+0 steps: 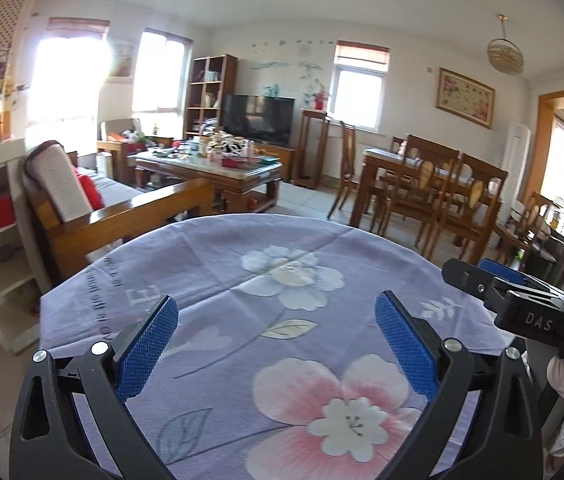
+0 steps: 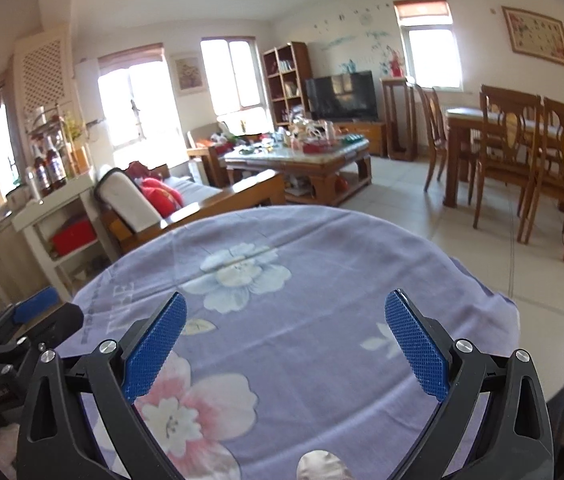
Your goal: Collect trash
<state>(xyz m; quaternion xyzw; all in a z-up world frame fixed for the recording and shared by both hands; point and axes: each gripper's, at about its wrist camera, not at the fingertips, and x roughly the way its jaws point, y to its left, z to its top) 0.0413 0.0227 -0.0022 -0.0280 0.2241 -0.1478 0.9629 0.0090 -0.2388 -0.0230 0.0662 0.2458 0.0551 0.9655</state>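
Note:
A table with a lilac flowered cloth (image 1: 241,280) fills the lower part of both views (image 2: 302,272). No trash shows on the cloth. My left gripper (image 1: 277,312) is open and empty above the cloth's near part. My right gripper (image 2: 286,312) is open and empty above the same cloth. The right gripper also shows at the right edge of the left wrist view (image 1: 522,300), and the left gripper at the left edge of the right wrist view (image 2: 21,328). A pale round shape (image 2: 322,466) lies at the bottom edge; I cannot tell what it is.
Beyond the table stand a wooden sofa (image 1: 121,216), a cluttered coffee table (image 1: 209,160), a TV (image 1: 257,118) and a dining table with chairs (image 1: 434,188). A white shelf with bottles (image 2: 53,208) is at the left.

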